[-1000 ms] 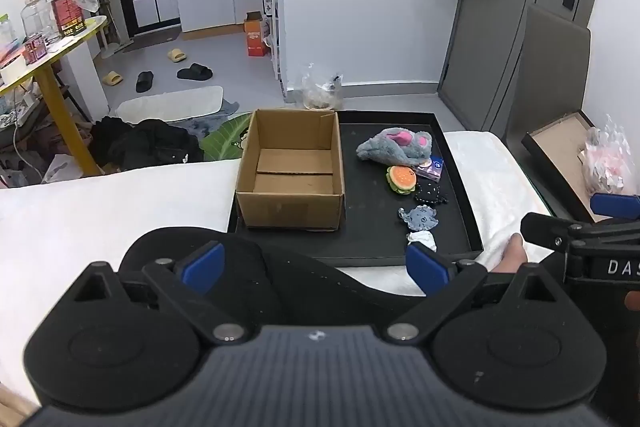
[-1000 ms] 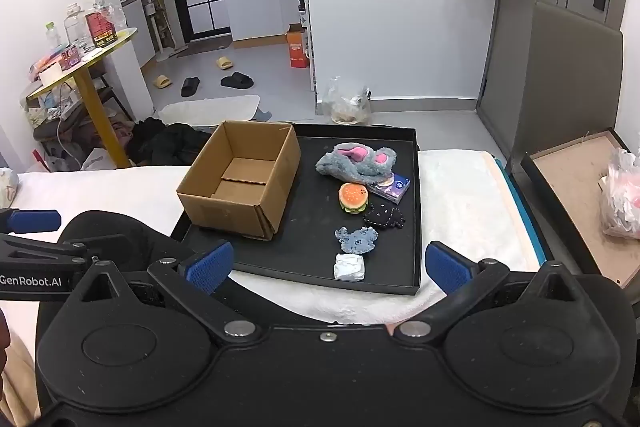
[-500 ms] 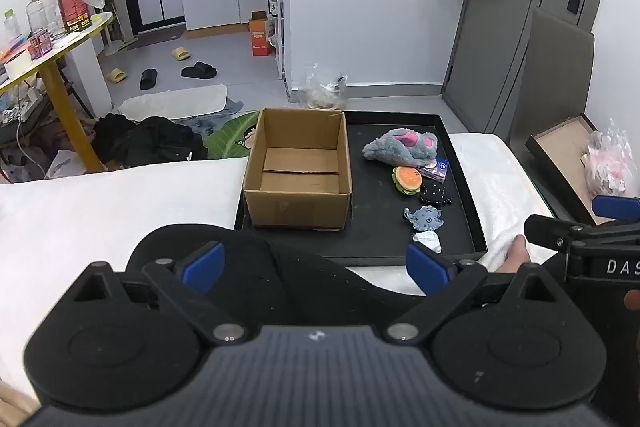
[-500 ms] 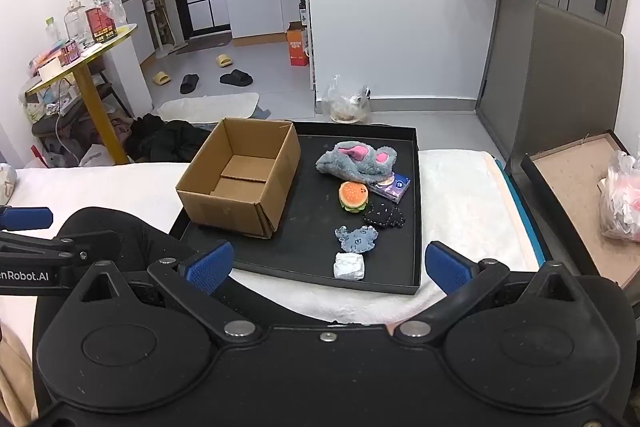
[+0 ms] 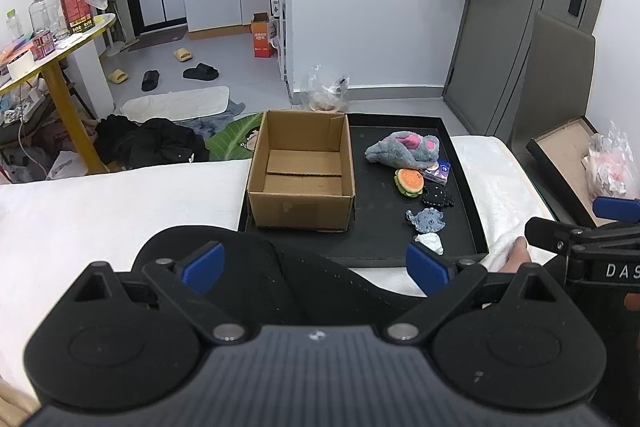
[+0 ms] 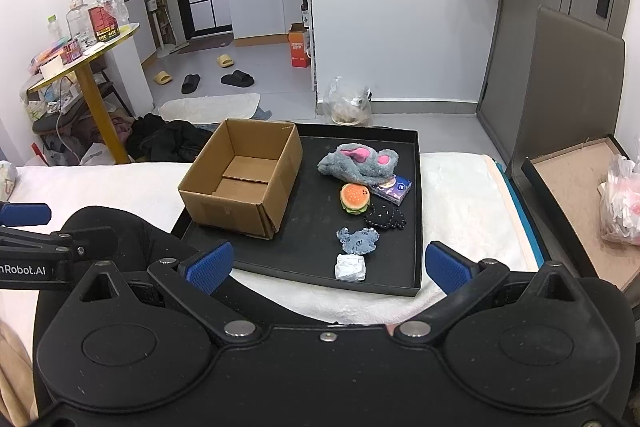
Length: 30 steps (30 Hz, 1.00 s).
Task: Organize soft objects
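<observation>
A black tray lies on the white bed. On its left stands an open, empty cardboard box. To its right lie a grey plush mouse, a burger toy, a blue packet, a black soft piece, a blue-grey soft piece and a white wad. My left gripper and right gripper are open and empty, held short of the tray's near edge.
A black cushion lies on the bed under the grippers. An open flat box with a plastic bag sits to the right. A yellow round table, clothes and slippers are on the floor beyond the bed.
Both views have pulled back and risen slightly, so the tray and box look a little farther away. Both grippers stay open and the objects on the tray have not moved.
</observation>
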### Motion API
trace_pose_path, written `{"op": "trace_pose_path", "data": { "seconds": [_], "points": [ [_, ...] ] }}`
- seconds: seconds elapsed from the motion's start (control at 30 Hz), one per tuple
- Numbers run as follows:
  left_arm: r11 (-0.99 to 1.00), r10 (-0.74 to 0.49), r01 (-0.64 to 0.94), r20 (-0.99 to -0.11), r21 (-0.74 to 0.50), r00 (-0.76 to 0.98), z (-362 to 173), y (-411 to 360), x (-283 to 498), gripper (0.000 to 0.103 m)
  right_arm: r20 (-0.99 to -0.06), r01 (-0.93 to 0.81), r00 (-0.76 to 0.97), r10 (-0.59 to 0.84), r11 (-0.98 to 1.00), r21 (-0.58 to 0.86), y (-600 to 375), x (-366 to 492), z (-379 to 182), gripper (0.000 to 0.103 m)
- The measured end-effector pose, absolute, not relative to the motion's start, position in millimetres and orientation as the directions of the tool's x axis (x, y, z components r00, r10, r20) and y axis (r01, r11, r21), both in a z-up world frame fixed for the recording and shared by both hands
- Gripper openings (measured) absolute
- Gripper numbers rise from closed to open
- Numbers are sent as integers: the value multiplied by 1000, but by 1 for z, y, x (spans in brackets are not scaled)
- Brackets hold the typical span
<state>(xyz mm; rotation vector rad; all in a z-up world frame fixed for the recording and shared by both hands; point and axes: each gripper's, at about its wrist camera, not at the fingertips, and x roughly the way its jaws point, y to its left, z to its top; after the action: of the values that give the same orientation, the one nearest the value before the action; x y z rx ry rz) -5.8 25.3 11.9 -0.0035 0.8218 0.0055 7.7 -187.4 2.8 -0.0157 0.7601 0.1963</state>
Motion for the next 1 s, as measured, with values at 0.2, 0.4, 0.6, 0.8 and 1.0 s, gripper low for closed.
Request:
{"op": "trace_pose_path", "data": {
  "seconds": [0.2, 0.4, 0.6, 0.8, 1.0],
  "points": [
    [1000, 6, -13, -729, -4, 684, 13, 24, -4, 97, -687, -182, 707, 167, 982, 52, -186, 7, 2, 103],
    [1000, 5, -11, -725, -3, 689, 13, 24, -5, 97, -686, -179, 709, 165, 983, 52, -187, 9, 3, 103],
    [1000, 3, -9, -722, -4, 692, 14, 24, -6, 97, -685, -179, 710, 164, 983, 49, -188, 9, 4, 103],
    [1000, 3, -6, -721, -3, 693, 14, 23, -7, 97, -683, -176, 712, 162, 983, 49, -188, 9, 5, 103],
    [1000, 5, -8, -721, -1, 693, 15, 23, -7, 97, -682, -177, 713, 161, 983, 48, -189, 9, 5, 103]
  ]
}}
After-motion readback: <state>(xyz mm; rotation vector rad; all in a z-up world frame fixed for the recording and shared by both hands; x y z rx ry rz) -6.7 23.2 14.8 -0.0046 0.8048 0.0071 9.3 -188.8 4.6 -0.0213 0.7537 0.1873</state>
